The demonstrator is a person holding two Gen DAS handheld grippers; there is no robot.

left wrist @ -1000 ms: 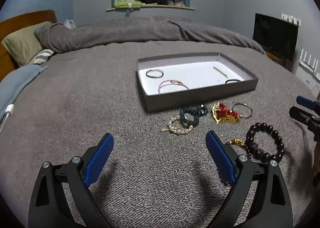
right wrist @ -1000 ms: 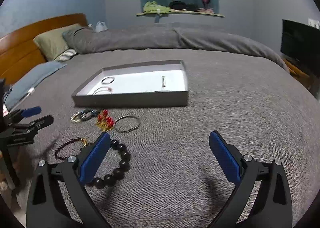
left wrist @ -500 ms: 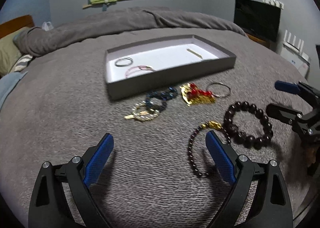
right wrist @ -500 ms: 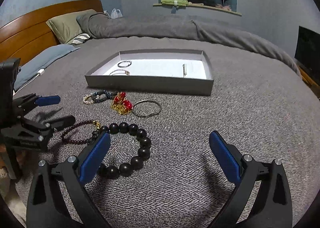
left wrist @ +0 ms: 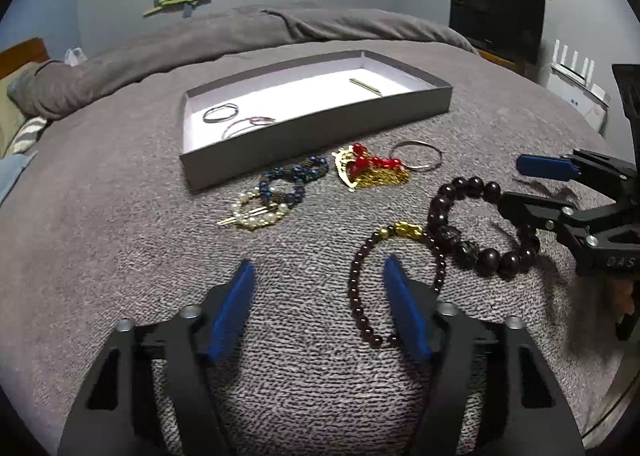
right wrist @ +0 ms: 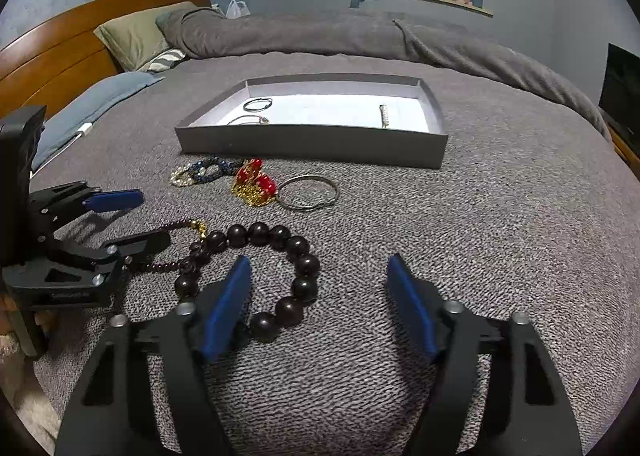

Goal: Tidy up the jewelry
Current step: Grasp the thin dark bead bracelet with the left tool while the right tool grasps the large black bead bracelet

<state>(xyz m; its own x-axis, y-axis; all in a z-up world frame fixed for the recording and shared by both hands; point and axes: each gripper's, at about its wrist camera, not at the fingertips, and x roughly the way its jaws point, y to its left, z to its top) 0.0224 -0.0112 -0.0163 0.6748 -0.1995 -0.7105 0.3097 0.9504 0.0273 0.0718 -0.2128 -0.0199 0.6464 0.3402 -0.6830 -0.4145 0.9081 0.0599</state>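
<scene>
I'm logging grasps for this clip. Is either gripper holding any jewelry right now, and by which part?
Nothing is held. The left gripper and right gripper are both open above the blanket, with the big dark bead bracelet lying loose.

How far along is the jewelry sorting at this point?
Partly done. The shallow grey box already holds two thin wire bangles and a slim gold bar clip. Nothing is in hand: left gripper and right gripper are both open. Still on the grey blanket: large dark wooden bead bracelet, small maroon bead bracelet, silver bangle, red-and-gold ornament, blue bead bracelet, pearl brooch.
</scene>
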